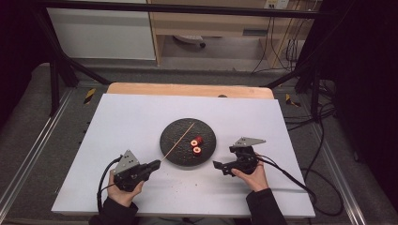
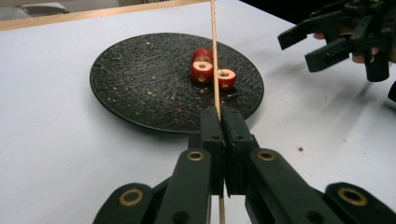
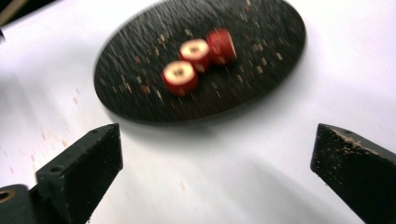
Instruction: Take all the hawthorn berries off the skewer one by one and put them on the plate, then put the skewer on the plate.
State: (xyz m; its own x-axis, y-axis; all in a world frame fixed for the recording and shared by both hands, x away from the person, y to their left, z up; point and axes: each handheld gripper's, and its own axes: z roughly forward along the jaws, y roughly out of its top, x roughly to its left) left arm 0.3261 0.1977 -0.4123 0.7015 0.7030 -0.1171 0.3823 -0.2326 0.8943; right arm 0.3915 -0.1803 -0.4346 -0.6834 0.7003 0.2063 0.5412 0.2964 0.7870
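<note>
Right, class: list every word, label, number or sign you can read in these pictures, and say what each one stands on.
None can be read.
Black plate, red fruit slices, wooden skewer, white table: no writing.
Yellow-and-black striped markers beside the table: pattern, no text.
Wall socket: too small to read.

A white sheet (image 1: 141,140) covers most of a wooden table (image 1: 187,89), whose far edge shows bare. The table stands on grey carpet (image 1: 28,126). Metal rails (image 1: 28,159) run along the floor on both sides, with yellow-and-black tape (image 1: 89,95) near the far corners. A black frame (image 1: 187,8) crosses overhead, its braces (image 1: 70,63) slanting down at either side. Beyond it stand a white cabinet (image 1: 103,33) and a pale wood desk (image 1: 211,23), a chair caster (image 1: 202,45) showing beneath. Black cables (image 1: 281,47) hang by the desk and trail over the floor at right. The right side lies in deep shadow.
</note>
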